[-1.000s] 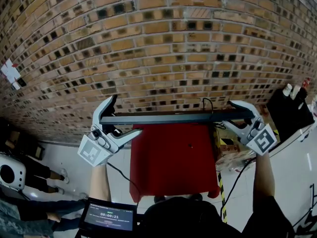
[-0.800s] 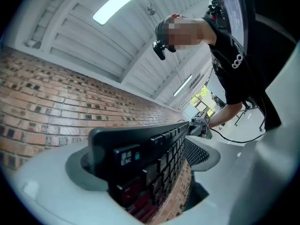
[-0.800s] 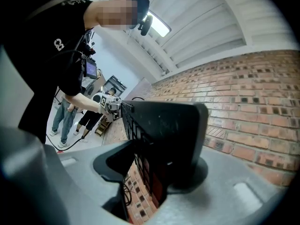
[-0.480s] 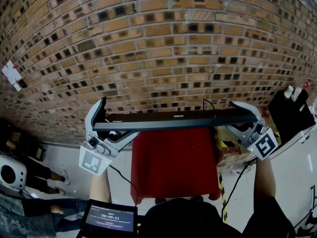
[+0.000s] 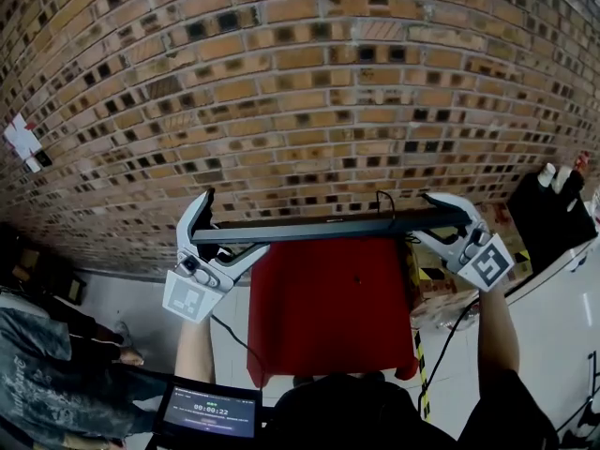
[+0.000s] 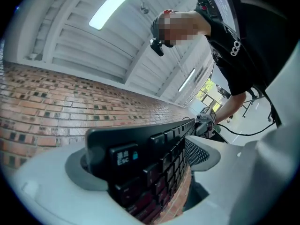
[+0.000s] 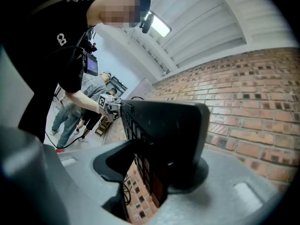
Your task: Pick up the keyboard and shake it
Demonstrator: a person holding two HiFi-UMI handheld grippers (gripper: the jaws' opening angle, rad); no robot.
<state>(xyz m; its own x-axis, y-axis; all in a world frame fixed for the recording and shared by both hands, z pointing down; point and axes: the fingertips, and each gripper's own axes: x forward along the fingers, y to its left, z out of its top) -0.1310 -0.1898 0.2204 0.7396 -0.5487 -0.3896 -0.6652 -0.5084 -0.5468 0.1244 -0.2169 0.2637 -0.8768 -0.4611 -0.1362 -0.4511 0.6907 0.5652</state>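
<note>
The black keyboard (image 5: 328, 227) hangs level in the air in front of the brick wall, above the red table (image 5: 328, 317), held by its two ends. My left gripper (image 5: 231, 227) is shut on the left end, and its Esc corner (image 6: 123, 156) sits between the grey jaws in the left gripper view. My right gripper (image 5: 424, 219) is shut on the right end. In the right gripper view the keyboard's end (image 7: 168, 125) fills the gap between the jaws.
A brick wall (image 5: 300, 92) stands close behind. A tablet (image 5: 207, 410) hangs at my chest. A person in dark clothes (image 5: 56, 382) stands at lower left. A black covered stand (image 5: 548, 216) is at the right, and cables (image 5: 441, 354) and a striped box (image 5: 427, 275) are beside the table.
Half a second ago the keyboard and both grippers had swung left and nearer the camera. Now they are back to the right, near where they began. The person at lower left has stepped closer.
</note>
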